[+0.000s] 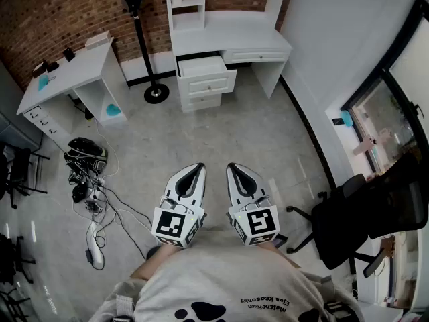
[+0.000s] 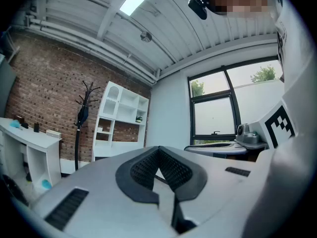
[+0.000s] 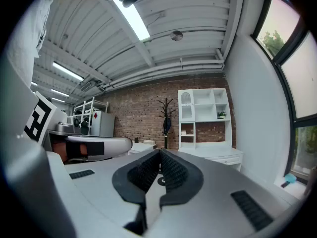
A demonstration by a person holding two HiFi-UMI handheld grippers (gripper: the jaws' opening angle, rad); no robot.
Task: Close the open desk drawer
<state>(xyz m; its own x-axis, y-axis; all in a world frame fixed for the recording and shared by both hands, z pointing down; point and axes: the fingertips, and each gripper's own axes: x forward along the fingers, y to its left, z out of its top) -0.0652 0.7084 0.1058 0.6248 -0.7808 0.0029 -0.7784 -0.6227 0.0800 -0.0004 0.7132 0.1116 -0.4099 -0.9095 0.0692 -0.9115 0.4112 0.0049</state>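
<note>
A white desk (image 1: 231,42) with a shelf hutch stands against the brick wall far ahead. Its top left drawer (image 1: 204,67) is pulled out above two shut drawers. My left gripper (image 1: 196,169) and right gripper (image 1: 233,169) are held side by side close to my body, level, well short of the desk. Both are shut with nothing between the jaws. In the left gripper view the left gripper (image 2: 159,149) has its tips together. The right gripper (image 3: 159,152) in its own view likewise has its tips together, and the hutch (image 3: 204,113) shows beyond it.
A black coat stand (image 1: 155,92) stands left of the desk. A second white desk (image 1: 64,72) is at the left. Cables and a helmet (image 1: 87,154) lie on the floor at left. A black office chair (image 1: 348,223) stands at the right by the window.
</note>
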